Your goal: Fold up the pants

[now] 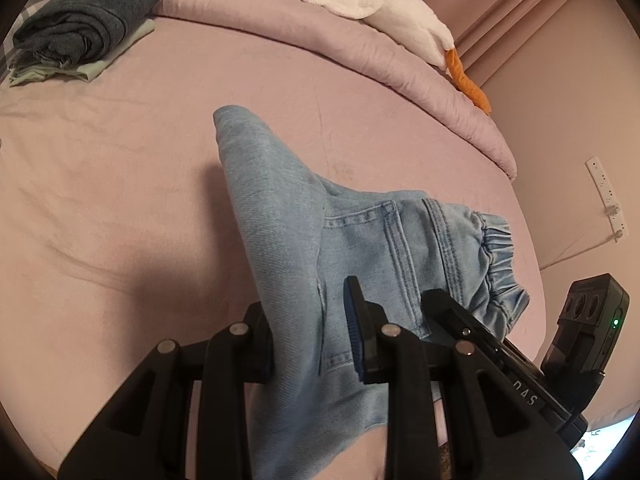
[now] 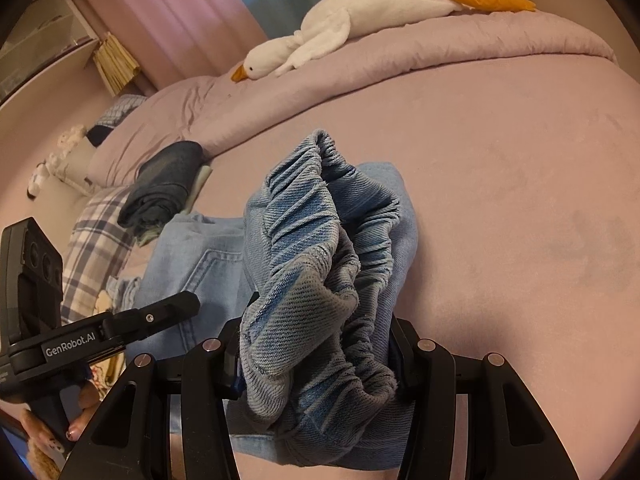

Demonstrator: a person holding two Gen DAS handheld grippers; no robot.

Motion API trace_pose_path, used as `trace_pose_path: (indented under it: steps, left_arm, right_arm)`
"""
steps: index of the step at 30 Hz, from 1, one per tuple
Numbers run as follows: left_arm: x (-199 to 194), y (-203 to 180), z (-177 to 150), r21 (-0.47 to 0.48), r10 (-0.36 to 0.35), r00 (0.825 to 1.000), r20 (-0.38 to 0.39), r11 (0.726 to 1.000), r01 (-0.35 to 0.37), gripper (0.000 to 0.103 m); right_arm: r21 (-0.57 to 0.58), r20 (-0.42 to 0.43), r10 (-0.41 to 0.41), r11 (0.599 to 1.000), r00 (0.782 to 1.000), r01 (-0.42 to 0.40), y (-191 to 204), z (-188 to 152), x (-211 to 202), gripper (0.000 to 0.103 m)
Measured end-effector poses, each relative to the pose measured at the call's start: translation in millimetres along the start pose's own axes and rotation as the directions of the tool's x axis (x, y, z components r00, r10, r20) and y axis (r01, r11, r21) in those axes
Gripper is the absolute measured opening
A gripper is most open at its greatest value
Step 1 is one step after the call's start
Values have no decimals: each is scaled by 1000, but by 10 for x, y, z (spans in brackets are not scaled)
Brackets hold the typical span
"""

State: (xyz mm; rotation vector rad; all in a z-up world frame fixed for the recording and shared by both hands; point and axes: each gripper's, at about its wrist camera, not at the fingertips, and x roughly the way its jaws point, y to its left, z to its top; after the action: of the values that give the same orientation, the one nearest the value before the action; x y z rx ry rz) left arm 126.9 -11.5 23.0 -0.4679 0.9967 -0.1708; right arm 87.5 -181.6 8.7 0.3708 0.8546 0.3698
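Denim pants (image 1: 360, 240) hung above the pink bed (image 1: 120, 200), lifted by both grippers: left gripper (image 1: 312, 332) pinched a leg fold, right gripper (image 2: 316, 356) clamped the elastic waistband (image 2: 344, 240).

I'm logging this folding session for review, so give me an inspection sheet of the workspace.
Surface: pink bed sheet, lightly wrinkled.
Job's things: light blue jeans, lifted; elastic waistband bunched.
Clutter: folded dark clothes, plaid cloth, goose plush on rolled duvet.
Grippers: left gripper around a jeans fold; right gripper clamps the waistband.
Cables: nothing seen.
Surroundings: pink curtain, wall power strip.
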Motion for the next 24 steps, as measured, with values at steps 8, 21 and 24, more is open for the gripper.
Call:
trace_pose_path:
  steps: [8,21,24]
  left_arm:
    - [216,63,32,-28,-1,999,-52,1000,0,26]
    - [354,146,-3,-45,7,997,-73,999,-10,26]
    - [380,200,-1,-61,8,997,-79,998,-13,27]
  right_arm:
    - [28,-49,-19,999,999,21,-111,-45,164,53]
    - [36,-81,-55,998,995,58,-215,-122,266,54]
    - [41,-90,-68,997,994,72,-253,-140,284,55]
